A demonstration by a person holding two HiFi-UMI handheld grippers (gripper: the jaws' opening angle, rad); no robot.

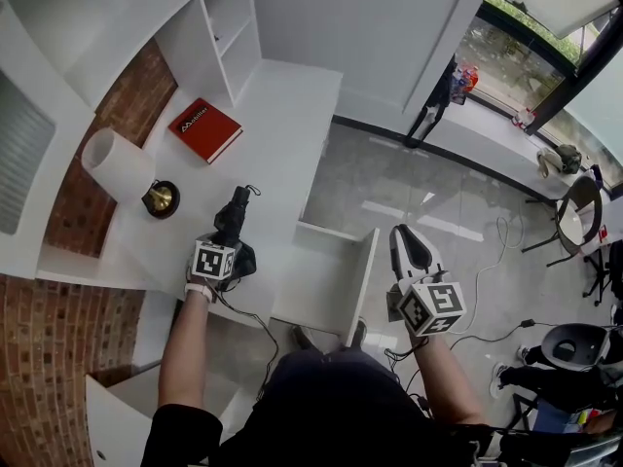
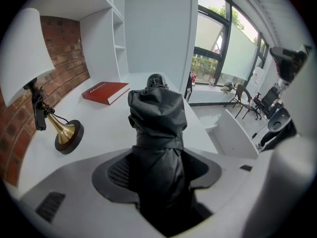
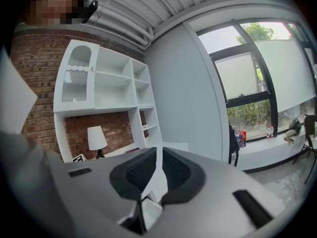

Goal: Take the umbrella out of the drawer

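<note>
Clamping black folded umbrella [image 2: 157, 118] in left gripper [image 2: 158, 170] over white desk [image 1: 282, 125], right gripper [image 3: 156, 175] closed, empty.

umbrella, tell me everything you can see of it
The umbrella is a black compact one, folded, its matte fabric bunched and cinched by a strap, with a round knob at its far end. The left gripper is clamped on its lower part, holding it over the white desk, outside the open drawer.
</note>
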